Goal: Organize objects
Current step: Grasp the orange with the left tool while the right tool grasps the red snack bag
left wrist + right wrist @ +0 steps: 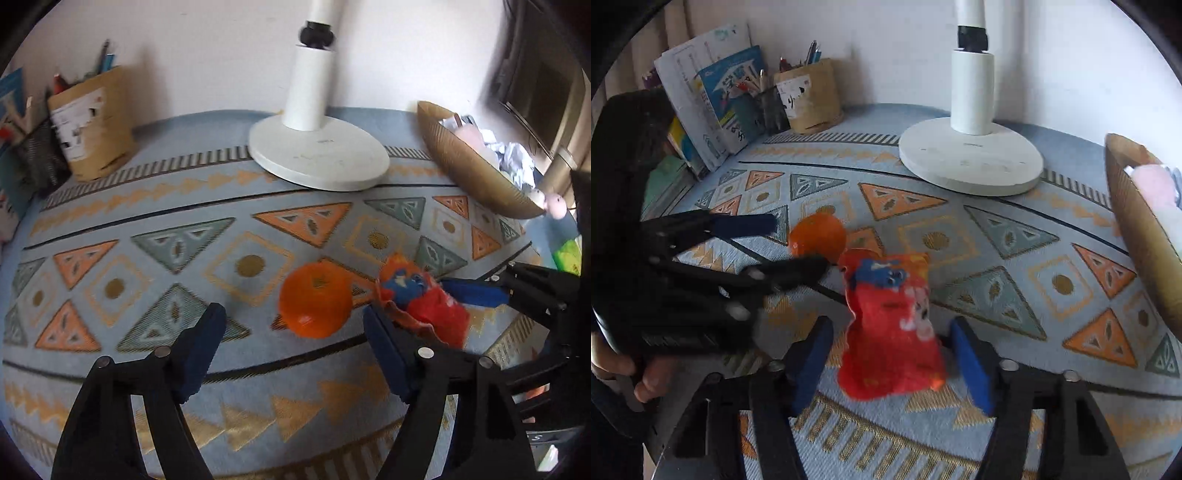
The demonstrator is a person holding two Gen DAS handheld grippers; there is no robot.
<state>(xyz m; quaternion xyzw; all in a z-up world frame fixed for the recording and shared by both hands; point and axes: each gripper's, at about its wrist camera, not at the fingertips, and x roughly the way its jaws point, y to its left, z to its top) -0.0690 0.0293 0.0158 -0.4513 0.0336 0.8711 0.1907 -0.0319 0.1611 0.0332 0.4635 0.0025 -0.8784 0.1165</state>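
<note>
An orange fruit (pixel 316 299) lies on the patterned cloth, just ahead of my open left gripper (pixel 295 354) and between its fingers' line. It also shows in the right wrist view (pixel 817 235). A red and orange snack bag (pixel 892 332) with a blue print stands between the fingers of my open right gripper (pixel 892 363); the jaws are apart and not pressing it. The bag also shows in the left wrist view (pixel 421 299), beside the fruit. The left gripper (pixel 798 243) reaches in from the left in the right wrist view.
A white lamp base (pixel 319 155) stands at the back middle. A brown bowl (pixel 476 173) with wrappers and soft things sits at the right. A brown pen holder (pixel 92 122) and books (pixel 713 99) stand at the back left.
</note>
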